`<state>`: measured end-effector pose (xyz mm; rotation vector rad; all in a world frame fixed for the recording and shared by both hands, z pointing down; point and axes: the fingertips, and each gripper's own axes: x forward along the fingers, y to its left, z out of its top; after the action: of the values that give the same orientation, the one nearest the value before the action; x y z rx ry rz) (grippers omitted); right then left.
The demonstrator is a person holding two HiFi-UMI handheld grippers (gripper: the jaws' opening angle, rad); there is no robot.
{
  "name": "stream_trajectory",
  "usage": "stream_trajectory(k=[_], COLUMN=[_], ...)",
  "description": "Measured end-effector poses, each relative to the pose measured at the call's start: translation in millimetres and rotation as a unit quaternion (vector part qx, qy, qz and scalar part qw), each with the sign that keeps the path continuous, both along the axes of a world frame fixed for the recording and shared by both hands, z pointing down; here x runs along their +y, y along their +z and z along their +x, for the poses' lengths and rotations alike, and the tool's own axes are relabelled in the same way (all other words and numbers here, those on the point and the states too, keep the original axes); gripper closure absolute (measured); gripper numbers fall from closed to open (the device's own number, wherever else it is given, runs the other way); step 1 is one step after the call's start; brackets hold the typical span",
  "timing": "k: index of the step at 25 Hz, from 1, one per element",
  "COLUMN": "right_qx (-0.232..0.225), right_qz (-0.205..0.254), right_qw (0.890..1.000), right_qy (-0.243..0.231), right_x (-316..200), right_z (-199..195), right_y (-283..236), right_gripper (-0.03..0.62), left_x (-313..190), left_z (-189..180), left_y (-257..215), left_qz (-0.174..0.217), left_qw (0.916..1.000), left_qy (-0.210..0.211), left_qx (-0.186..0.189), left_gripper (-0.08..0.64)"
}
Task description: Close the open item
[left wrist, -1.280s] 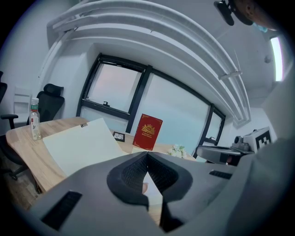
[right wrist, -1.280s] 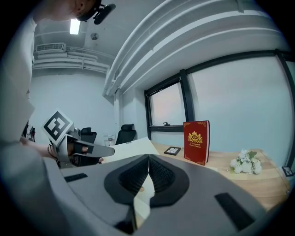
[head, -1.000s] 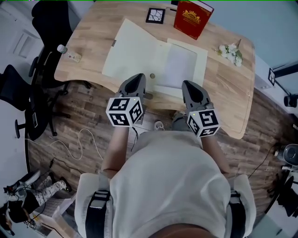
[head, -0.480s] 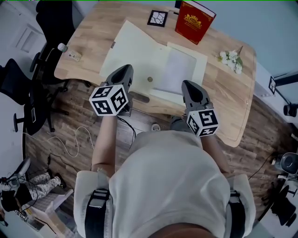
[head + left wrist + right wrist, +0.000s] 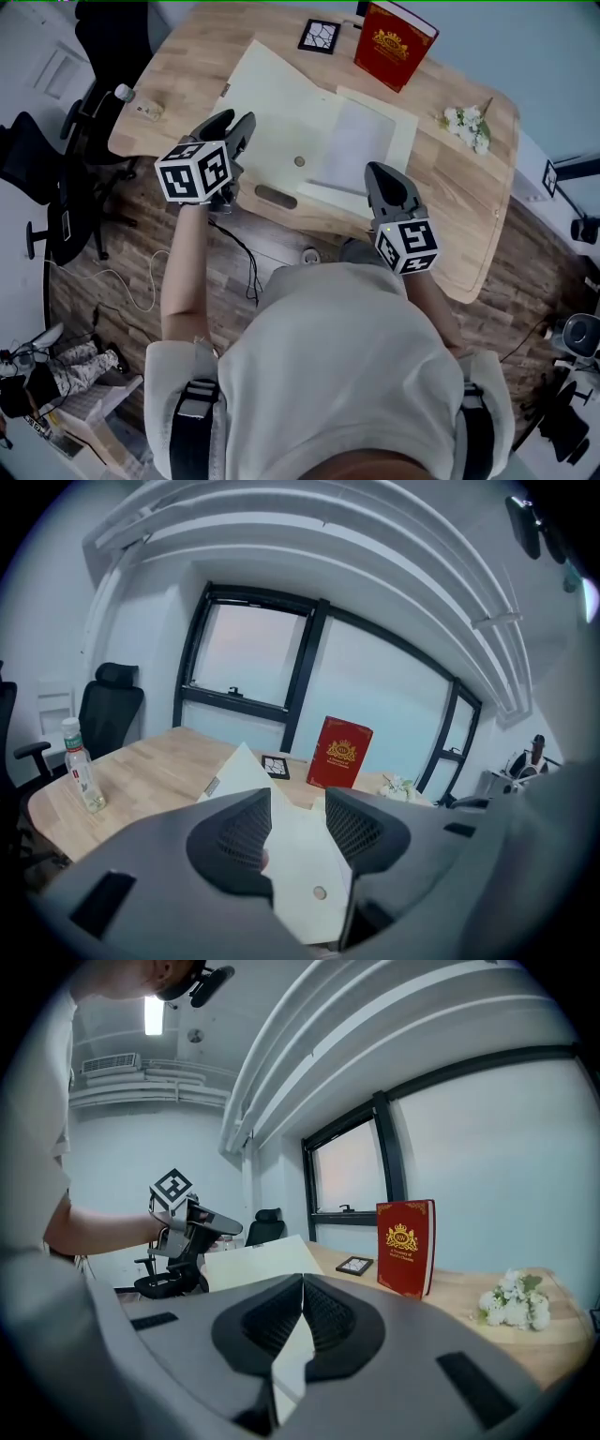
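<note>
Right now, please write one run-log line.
folder: open | left tongs: just opened, nothing between, at left flap | right tongs: shut, at near edge

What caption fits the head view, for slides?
Left gripper, jaws just opened, nothing gripped, at open folder's edge; right gripper shut.

Free air over folder [image 5: 281, 112]; clutter round it
Red book [image 5: 392, 42], frame [image 5: 318, 36] at far edge; flowers [image 5: 466, 120] rt; bottle [image 5: 139, 106] lt corner

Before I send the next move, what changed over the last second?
The left gripper moved left to the left flap of the open folder, and its jaws have just been opening; the flap shows between them, ungripped. The right gripper stayed at the folder's near right edge, jaws shut. The folder is still open.
</note>
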<state>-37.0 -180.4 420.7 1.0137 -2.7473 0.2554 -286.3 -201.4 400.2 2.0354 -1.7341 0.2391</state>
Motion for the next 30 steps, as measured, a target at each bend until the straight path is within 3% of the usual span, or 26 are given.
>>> stream_trajectory(k=[11, 17, 30], right_qx=[0.005, 0.007, 0.011], right_qz=[-0.004, -0.008, -0.016], right_qw=[1.000, 1.000, 1.000], right_qy=[-0.004, -0.001, 0.017], right_x=[-9, -13, -20], right_z=[-2, 0, 12], right_y=[4, 7, 12], right_gripper=[0.574, 0.574, 0.574], left_x=[-34, -55, -86], left_z=[-52, -76, -99], left_y=[-7, 14, 52], left_qz=[-0.029, -0.072, -0.146], left_qw=[0.9982, 0.9947, 0.9882], left_qy=[-0.002, 0.021, 0.046], left_qx=[-0.053, -0.070, 0.000], left_gripper=[0.345, 0.345, 0.396])
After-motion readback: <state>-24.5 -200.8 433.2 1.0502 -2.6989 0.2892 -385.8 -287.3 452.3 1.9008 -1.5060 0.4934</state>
